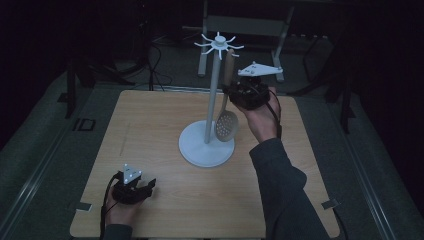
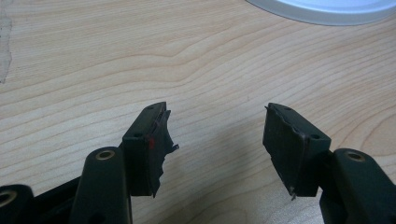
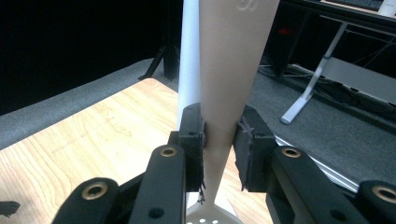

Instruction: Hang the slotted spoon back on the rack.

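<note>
Rack point(image 1: 214, 100) stands mid-bench point(image 1: 150, 125) — slotted spoon point(image 1: 227, 100) just right of its pole, left gripper point(image 1: 150, 186) near-left corner.

Left gripper point(image 1: 148, 186): black body, wearing a grey three-cornered plate with small dots on top, black cable trailing back by the wrist. In the left gripper view its jaws are showing as black blocks with brass-ringed screw holes; left pad point(image 2: 150, 142) is fraying at the edge and carrying a red mark. Right gripper point(image 3: 219, 140): same black build, brass eyelets along the arms, grey plate sticking out on top in the high view. Person is wearing a dark long sleeve point(image 1: 282, 185).
</note>
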Demonstrator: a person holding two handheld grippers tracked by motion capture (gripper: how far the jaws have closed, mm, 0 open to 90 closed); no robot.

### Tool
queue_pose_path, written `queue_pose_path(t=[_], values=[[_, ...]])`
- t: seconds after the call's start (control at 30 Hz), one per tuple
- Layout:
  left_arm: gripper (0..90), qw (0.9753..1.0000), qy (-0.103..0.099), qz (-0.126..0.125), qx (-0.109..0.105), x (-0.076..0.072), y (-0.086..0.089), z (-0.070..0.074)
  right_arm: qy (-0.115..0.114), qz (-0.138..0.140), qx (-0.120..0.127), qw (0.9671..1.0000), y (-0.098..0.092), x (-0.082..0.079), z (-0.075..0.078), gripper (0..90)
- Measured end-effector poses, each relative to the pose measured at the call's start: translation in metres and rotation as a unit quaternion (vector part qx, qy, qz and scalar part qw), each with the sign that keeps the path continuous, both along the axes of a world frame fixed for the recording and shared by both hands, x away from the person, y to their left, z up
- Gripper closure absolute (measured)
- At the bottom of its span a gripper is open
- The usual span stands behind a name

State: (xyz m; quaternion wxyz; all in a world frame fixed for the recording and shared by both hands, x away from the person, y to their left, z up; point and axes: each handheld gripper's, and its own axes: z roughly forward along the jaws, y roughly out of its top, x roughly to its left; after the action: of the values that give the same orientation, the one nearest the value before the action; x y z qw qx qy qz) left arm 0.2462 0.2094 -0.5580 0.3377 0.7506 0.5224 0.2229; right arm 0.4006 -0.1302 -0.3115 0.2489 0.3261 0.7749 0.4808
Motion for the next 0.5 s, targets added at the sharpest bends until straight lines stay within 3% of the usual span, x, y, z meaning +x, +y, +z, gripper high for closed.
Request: queue_pose_path(t=[0.33,0.5], values=[[40.8,1.0,0.0,-0.001,0.001,0.0001,-0.0002,-0.0001,0.0,-0.003,0.006,1.0,-0.0007,0.0001,-0.0045,73.1],[40.8,1.0,0.0,-0.003,0.003,0.0002,-0.0006,-0.0003,-0.009,-0.002,0.009,0.9999,-0.0018,-0.0015,-0.0032,65.8]])
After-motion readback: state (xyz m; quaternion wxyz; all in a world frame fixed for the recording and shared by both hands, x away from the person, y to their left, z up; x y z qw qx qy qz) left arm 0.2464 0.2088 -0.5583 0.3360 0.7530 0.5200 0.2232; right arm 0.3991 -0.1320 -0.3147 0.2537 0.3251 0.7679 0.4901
